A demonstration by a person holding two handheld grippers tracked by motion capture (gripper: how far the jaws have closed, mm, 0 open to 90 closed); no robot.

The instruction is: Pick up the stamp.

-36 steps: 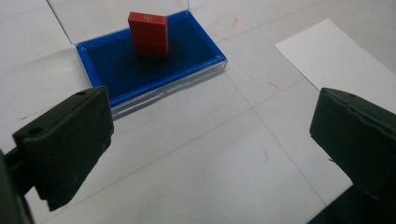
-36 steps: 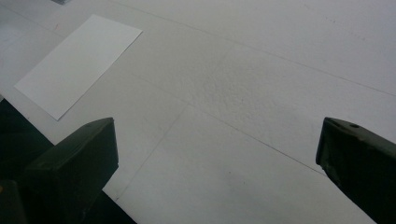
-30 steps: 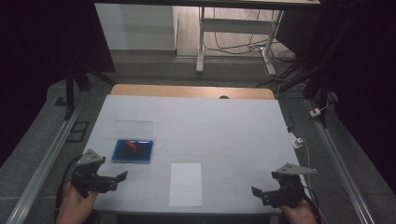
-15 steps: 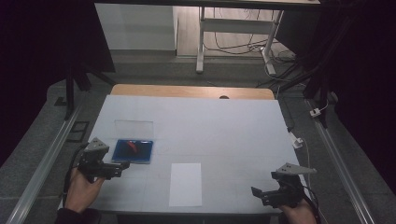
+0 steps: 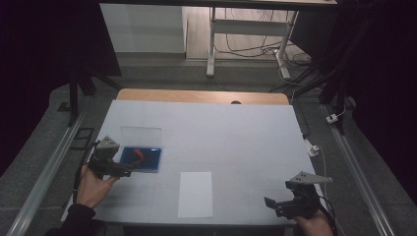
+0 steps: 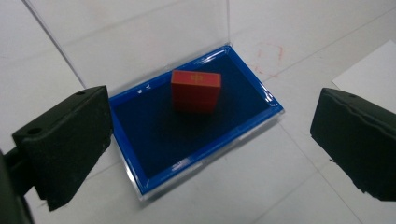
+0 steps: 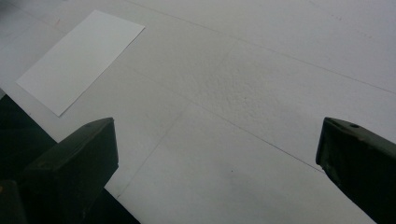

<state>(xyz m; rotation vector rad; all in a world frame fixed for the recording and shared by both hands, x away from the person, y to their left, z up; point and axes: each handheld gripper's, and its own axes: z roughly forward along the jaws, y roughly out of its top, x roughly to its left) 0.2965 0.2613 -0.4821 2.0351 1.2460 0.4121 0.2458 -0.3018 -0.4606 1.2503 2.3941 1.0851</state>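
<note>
Nothing stands between our left gripper (image 6: 205, 154) and the one red block (image 6: 196, 90), which sits in the single blue tray (image 6: 154, 154) at mid-frame of the left gripper view; the tray's clear lid (image 6: 135, 42) stands open behind it, and one white sheet (image 5: 195, 193) lies at lower centre of the high view. Our left hand (image 5: 93, 181) holds that gripper at the tray's left edge, jaws spread wide and holding nothing. Our right gripper (image 5: 282, 205) hovers at lower right over the bare table (image 5: 236, 137), jaws likewise wide and empty.
</note>
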